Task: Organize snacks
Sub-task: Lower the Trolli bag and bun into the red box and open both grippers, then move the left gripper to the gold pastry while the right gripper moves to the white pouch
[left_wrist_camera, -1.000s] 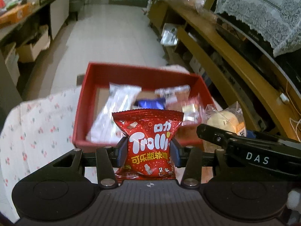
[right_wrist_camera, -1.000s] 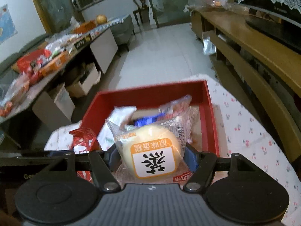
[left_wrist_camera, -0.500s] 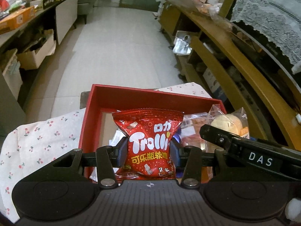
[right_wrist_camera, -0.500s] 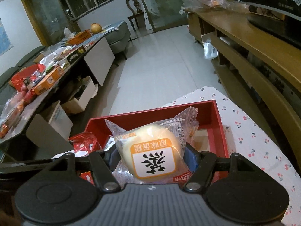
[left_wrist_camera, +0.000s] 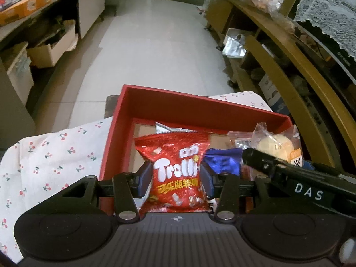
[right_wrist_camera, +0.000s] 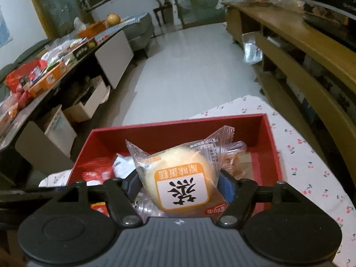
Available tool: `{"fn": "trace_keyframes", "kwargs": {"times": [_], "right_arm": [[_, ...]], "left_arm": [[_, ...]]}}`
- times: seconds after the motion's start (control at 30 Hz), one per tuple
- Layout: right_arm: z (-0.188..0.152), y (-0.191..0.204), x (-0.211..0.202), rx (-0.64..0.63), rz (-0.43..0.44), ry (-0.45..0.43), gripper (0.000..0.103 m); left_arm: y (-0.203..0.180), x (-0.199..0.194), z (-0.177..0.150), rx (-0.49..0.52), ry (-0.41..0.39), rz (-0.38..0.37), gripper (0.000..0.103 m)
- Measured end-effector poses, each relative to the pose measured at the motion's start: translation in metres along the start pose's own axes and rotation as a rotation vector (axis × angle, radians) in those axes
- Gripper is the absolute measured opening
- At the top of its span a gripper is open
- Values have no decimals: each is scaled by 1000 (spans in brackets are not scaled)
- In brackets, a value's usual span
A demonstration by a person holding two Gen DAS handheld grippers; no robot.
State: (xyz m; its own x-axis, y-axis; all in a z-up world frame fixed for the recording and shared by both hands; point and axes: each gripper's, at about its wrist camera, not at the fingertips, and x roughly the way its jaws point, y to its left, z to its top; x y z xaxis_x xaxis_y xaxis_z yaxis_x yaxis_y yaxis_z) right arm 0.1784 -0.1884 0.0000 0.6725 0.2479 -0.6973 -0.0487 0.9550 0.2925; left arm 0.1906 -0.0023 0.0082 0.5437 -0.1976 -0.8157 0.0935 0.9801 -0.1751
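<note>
My left gripper (left_wrist_camera: pixel 176 178) is shut on a red Trolli candy bag (left_wrist_camera: pixel 175 169), held over the near part of the red box (left_wrist_camera: pixel 200 111). My right gripper (right_wrist_camera: pixel 178 184) is shut on a wrapped round cake (right_wrist_camera: pixel 180 178) in clear plastic with an orange label, also over the red box (right_wrist_camera: pixel 178 129). The cake (left_wrist_camera: pixel 278 146) and the right gripper's black body show at the right of the left wrist view. The box holds several other wrapped snacks, among them a blue packet (left_wrist_camera: pixel 222 160) and a silver one (left_wrist_camera: pixel 169 129).
The box sits on a table with a white cherry-print cloth (left_wrist_camera: pixel 55 155), which ends just beyond the box. Tiled floor (left_wrist_camera: pixel 155 44) lies beyond. A wooden shelf unit (left_wrist_camera: pixel 300 71) runs along the right. A cluttered counter (right_wrist_camera: pixel 44 71) with boxes runs along the left.
Both grippers have drawn back and tilted up with their snacks still held. The red box now sits lower and nearer in both views, with more floor showing beyond it.
</note>
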Motion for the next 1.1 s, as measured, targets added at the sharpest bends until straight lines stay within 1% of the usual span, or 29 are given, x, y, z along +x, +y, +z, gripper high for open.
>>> {"fn": "trace_keyframes", "kwargs": {"times": [0.2,0.47,0.57,0.7,0.9,1.1], "right_arm": [[1,1,-1,-15,-15,-11,87],[4,1,-2,-8,-13,-10,91],[4,1,-3,-14,-13,-18,95],[6,3,-7,-17,0,-38,98],[7,3,-18,-7,-1,-65,98],[0,-2,-33,-5,-23,-67,98]], "left_arm": [[2,-2,1,-9,-4,0,61],[4,-6,2,-22,-13,3,64],[6,-7,2,-27,-17,2,65],[7,-10,2,-35,-24,-2,68],[6,-18,0,-30,-38,-19,70],[0,-29,-7,-14,-44,-44,72]]}}
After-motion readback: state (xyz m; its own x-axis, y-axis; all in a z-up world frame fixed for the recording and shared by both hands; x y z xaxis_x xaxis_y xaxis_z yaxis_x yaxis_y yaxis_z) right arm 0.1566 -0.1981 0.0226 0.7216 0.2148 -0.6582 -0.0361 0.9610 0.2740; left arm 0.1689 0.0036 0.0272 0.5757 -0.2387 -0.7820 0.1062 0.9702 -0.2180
